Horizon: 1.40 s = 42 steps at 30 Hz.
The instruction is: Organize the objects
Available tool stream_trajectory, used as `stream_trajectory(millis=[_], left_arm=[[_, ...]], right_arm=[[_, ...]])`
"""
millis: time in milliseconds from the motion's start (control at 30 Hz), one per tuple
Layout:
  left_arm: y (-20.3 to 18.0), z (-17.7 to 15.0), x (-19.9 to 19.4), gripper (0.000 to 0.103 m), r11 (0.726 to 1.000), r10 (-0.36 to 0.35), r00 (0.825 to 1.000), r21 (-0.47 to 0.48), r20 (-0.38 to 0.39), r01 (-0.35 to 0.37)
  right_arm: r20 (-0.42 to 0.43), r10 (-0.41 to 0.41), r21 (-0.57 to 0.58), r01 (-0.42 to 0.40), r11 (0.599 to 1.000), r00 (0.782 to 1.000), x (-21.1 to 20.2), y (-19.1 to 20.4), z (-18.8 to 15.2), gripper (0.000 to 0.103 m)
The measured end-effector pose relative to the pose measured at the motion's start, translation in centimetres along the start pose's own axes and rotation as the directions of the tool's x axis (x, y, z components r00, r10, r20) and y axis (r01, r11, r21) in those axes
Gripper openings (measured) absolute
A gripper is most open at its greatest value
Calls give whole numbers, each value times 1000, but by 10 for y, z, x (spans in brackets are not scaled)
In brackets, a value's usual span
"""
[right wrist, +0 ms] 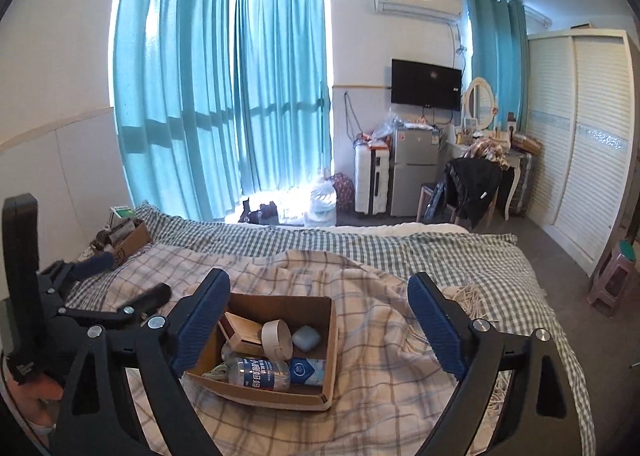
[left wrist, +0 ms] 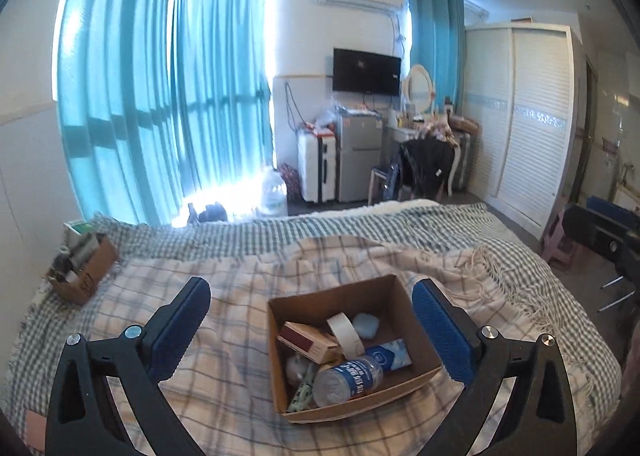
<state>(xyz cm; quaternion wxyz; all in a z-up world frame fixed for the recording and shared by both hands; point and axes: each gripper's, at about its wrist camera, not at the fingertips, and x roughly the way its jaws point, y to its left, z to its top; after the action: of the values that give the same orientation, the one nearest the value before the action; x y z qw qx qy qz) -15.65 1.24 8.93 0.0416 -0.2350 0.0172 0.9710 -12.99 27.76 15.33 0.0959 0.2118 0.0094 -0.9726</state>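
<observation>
An open cardboard box [left wrist: 394,298] sits on the plaid blanket. It holds a plastic water bottle [left wrist: 348,378], a tissue pack [left wrist: 394,354], a tape roll [left wrist: 344,332], a brown carton [left wrist: 308,342] and a pale blue pouch [left wrist: 366,324]. My left gripper [left wrist: 312,324] is open and empty, its fingers on either side of the box, above it. In the right wrist view the same box [right wrist: 330,336] lies low and left of centre. My right gripper [right wrist: 318,320] is open and empty above it. The left gripper [right wrist: 100,288] shows at the left edge there.
A second cardboard box [left wrist: 86,272] with items stands at the bed's far left edge, also in the right wrist view [right wrist: 132,242]. The blanket [left wrist: 224,296] is rumpled with a fringe at right. Beyond the bed are curtains, a fridge [left wrist: 358,157], a chair and a wardrobe [left wrist: 528,115].
</observation>
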Motion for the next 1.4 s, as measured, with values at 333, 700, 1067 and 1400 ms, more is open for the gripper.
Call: stream_trajectory(millis=[333, 700, 1067, 1400], left_arm=[[37, -25, -43, 103, 984, 104, 991, -156, 81, -90], [49, -81, -56, 103, 972, 108, 987, -219, 121, -80], [10, -124, -32, 103, 986, 153, 983, -79, 102, -145], [21, -123, -36, 103, 985, 107, 991, -142, 77, -95]], right_arm=[[57, -36, -81, 41, 996, 998, -14, 14, -19, 103], [101, -33, -54, 39, 998, 994, 1, 2, -91, 103], [44, -62, -44, 64, 997, 997, 18, -5, -127, 103], [46, -61, -64, 64, 996, 997, 14, 0, -131, 103]])
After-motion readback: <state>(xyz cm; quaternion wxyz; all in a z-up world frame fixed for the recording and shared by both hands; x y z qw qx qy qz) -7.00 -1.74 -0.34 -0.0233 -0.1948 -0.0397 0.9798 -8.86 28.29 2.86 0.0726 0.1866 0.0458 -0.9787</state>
